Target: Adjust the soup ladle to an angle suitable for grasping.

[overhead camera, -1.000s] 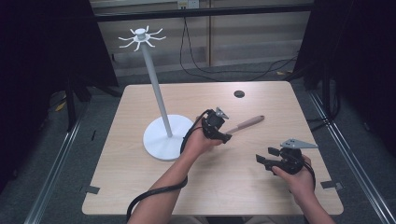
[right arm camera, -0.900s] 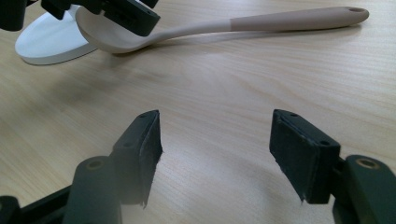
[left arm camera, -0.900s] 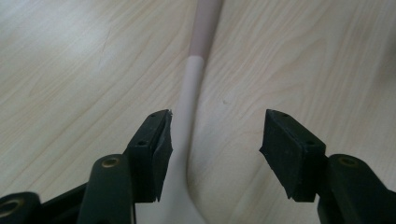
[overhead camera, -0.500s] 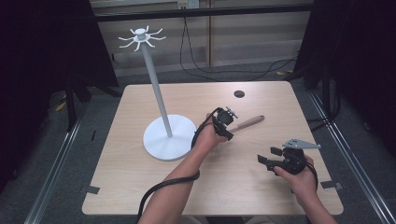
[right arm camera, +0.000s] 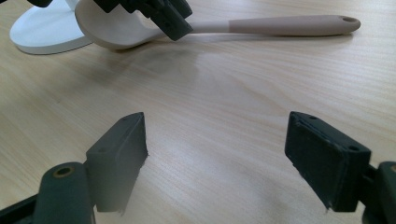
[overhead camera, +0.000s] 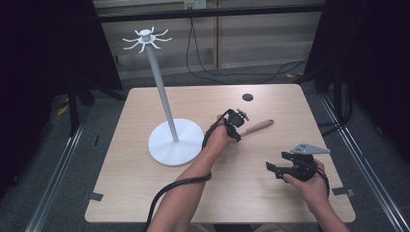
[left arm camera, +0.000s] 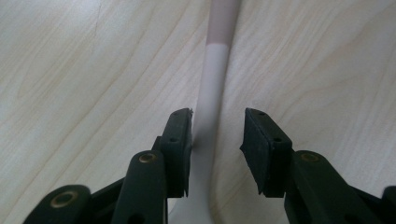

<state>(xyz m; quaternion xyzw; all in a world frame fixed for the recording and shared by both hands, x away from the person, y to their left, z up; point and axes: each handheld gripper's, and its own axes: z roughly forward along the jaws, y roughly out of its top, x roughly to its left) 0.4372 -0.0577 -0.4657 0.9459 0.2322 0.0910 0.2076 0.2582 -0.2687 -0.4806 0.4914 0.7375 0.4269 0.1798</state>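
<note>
A spoon (overhead camera: 259,126) with a white bowl and a beige handle lies flat on the wooden table (overhead camera: 145,193), right of the stand. My left gripper (overhead camera: 239,130) is down over its neck, open, with one jaw on each side. In the left gripper view the white neck (left arm camera: 212,84) runs up between the pads of my left gripper (left arm camera: 218,128); the left pad sits against it and a gap shows at the right pad. My right gripper (overhead camera: 272,169) hovers open over bare wood near the front right. From the right gripper view (right arm camera: 217,149), the spoon (right arm camera: 280,25) lies ahead.
A white stand (overhead camera: 175,142) with a round base, tall pole and hooked crown stands left of centre. A small black disc (overhead camera: 247,97) lies near the far edge. Black tape marks sit at the front corners. The stand's base (right arm camera: 42,30) shows in the right gripper view.
My left gripper has moved right and a little away from me, coming down over the spoon's neck. The right gripper has hardly shifted.
</note>
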